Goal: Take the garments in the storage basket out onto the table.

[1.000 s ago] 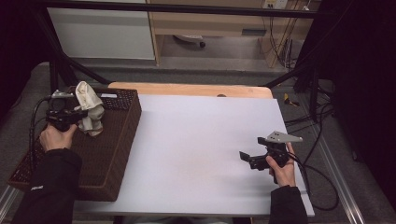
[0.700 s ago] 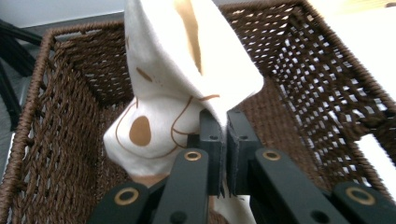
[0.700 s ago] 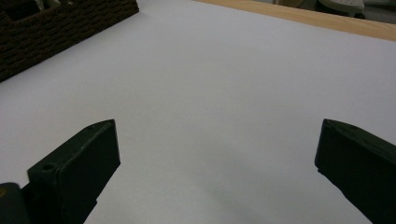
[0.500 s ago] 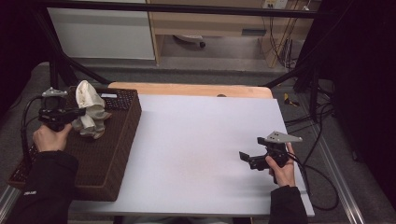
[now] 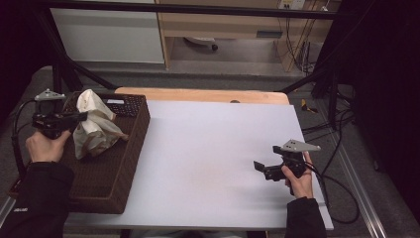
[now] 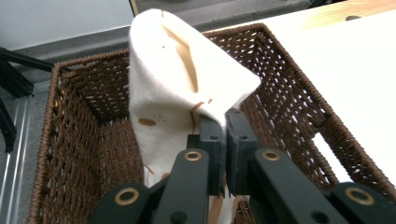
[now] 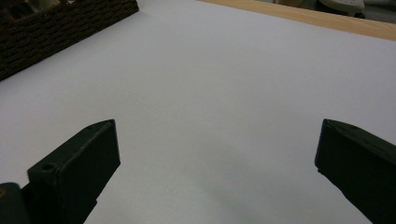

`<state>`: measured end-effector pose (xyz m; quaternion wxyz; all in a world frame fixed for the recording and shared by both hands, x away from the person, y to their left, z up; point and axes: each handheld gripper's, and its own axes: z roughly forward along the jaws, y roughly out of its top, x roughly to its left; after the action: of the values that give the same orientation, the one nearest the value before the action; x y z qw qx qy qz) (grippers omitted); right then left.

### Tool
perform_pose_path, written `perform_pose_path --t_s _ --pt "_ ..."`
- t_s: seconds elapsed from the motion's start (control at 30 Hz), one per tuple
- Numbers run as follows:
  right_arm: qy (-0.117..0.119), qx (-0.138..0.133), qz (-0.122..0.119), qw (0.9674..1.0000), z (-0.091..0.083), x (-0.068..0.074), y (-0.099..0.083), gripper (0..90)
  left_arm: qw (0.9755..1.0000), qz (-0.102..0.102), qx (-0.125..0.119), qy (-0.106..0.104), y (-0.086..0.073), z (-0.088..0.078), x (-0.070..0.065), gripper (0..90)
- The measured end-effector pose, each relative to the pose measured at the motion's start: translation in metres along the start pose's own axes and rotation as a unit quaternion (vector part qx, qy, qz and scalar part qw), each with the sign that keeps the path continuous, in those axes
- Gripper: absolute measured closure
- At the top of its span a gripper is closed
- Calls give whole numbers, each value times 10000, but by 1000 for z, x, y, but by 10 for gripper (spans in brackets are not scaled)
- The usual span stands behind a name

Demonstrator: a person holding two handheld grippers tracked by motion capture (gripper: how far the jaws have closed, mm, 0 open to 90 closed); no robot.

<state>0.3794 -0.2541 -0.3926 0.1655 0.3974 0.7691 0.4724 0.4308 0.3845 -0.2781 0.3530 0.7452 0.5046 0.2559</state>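
Since a second ago my left gripper [image 5: 81, 116] has risen, lifting the cream cloth [image 5: 94, 126] higher above the wicker basket [image 5: 130, 148] at the table's left, jaws clamped on its fabric. Near right, my right gripper [image 5: 261, 168] rests over the white tabletop [image 5: 208, 148], jaws wide apart.

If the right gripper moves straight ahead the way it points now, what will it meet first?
Probably the wicker basket. The right gripper is open over the bare white table, with nothing nearer in its path; depth is hard to judge.
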Motion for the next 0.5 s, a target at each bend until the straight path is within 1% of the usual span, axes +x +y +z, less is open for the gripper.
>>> perform_pose_path --t_s 0.17,0.2,0.23,0.37,0.5 --pt "5 0 -6 10000 0 0 0 6 10000 75 -56 -29 3 -8 -3 866" --pt "5 2 -4 10000 0 0 0 7 9999 133 -85 -27 4 -10 -4 866" --pt "1 0 -12 10000 0 0 0 6 9999 118 -56 -43 4 -11 -4 866" --pt "4 0 -8 10000 0 1 0 6 9998 185 -100 -60 7 -18 -7 867" --pt "6 2 -8 10000 0 1 0 7 9996 190 -141 -119 10 -24 -8 867"
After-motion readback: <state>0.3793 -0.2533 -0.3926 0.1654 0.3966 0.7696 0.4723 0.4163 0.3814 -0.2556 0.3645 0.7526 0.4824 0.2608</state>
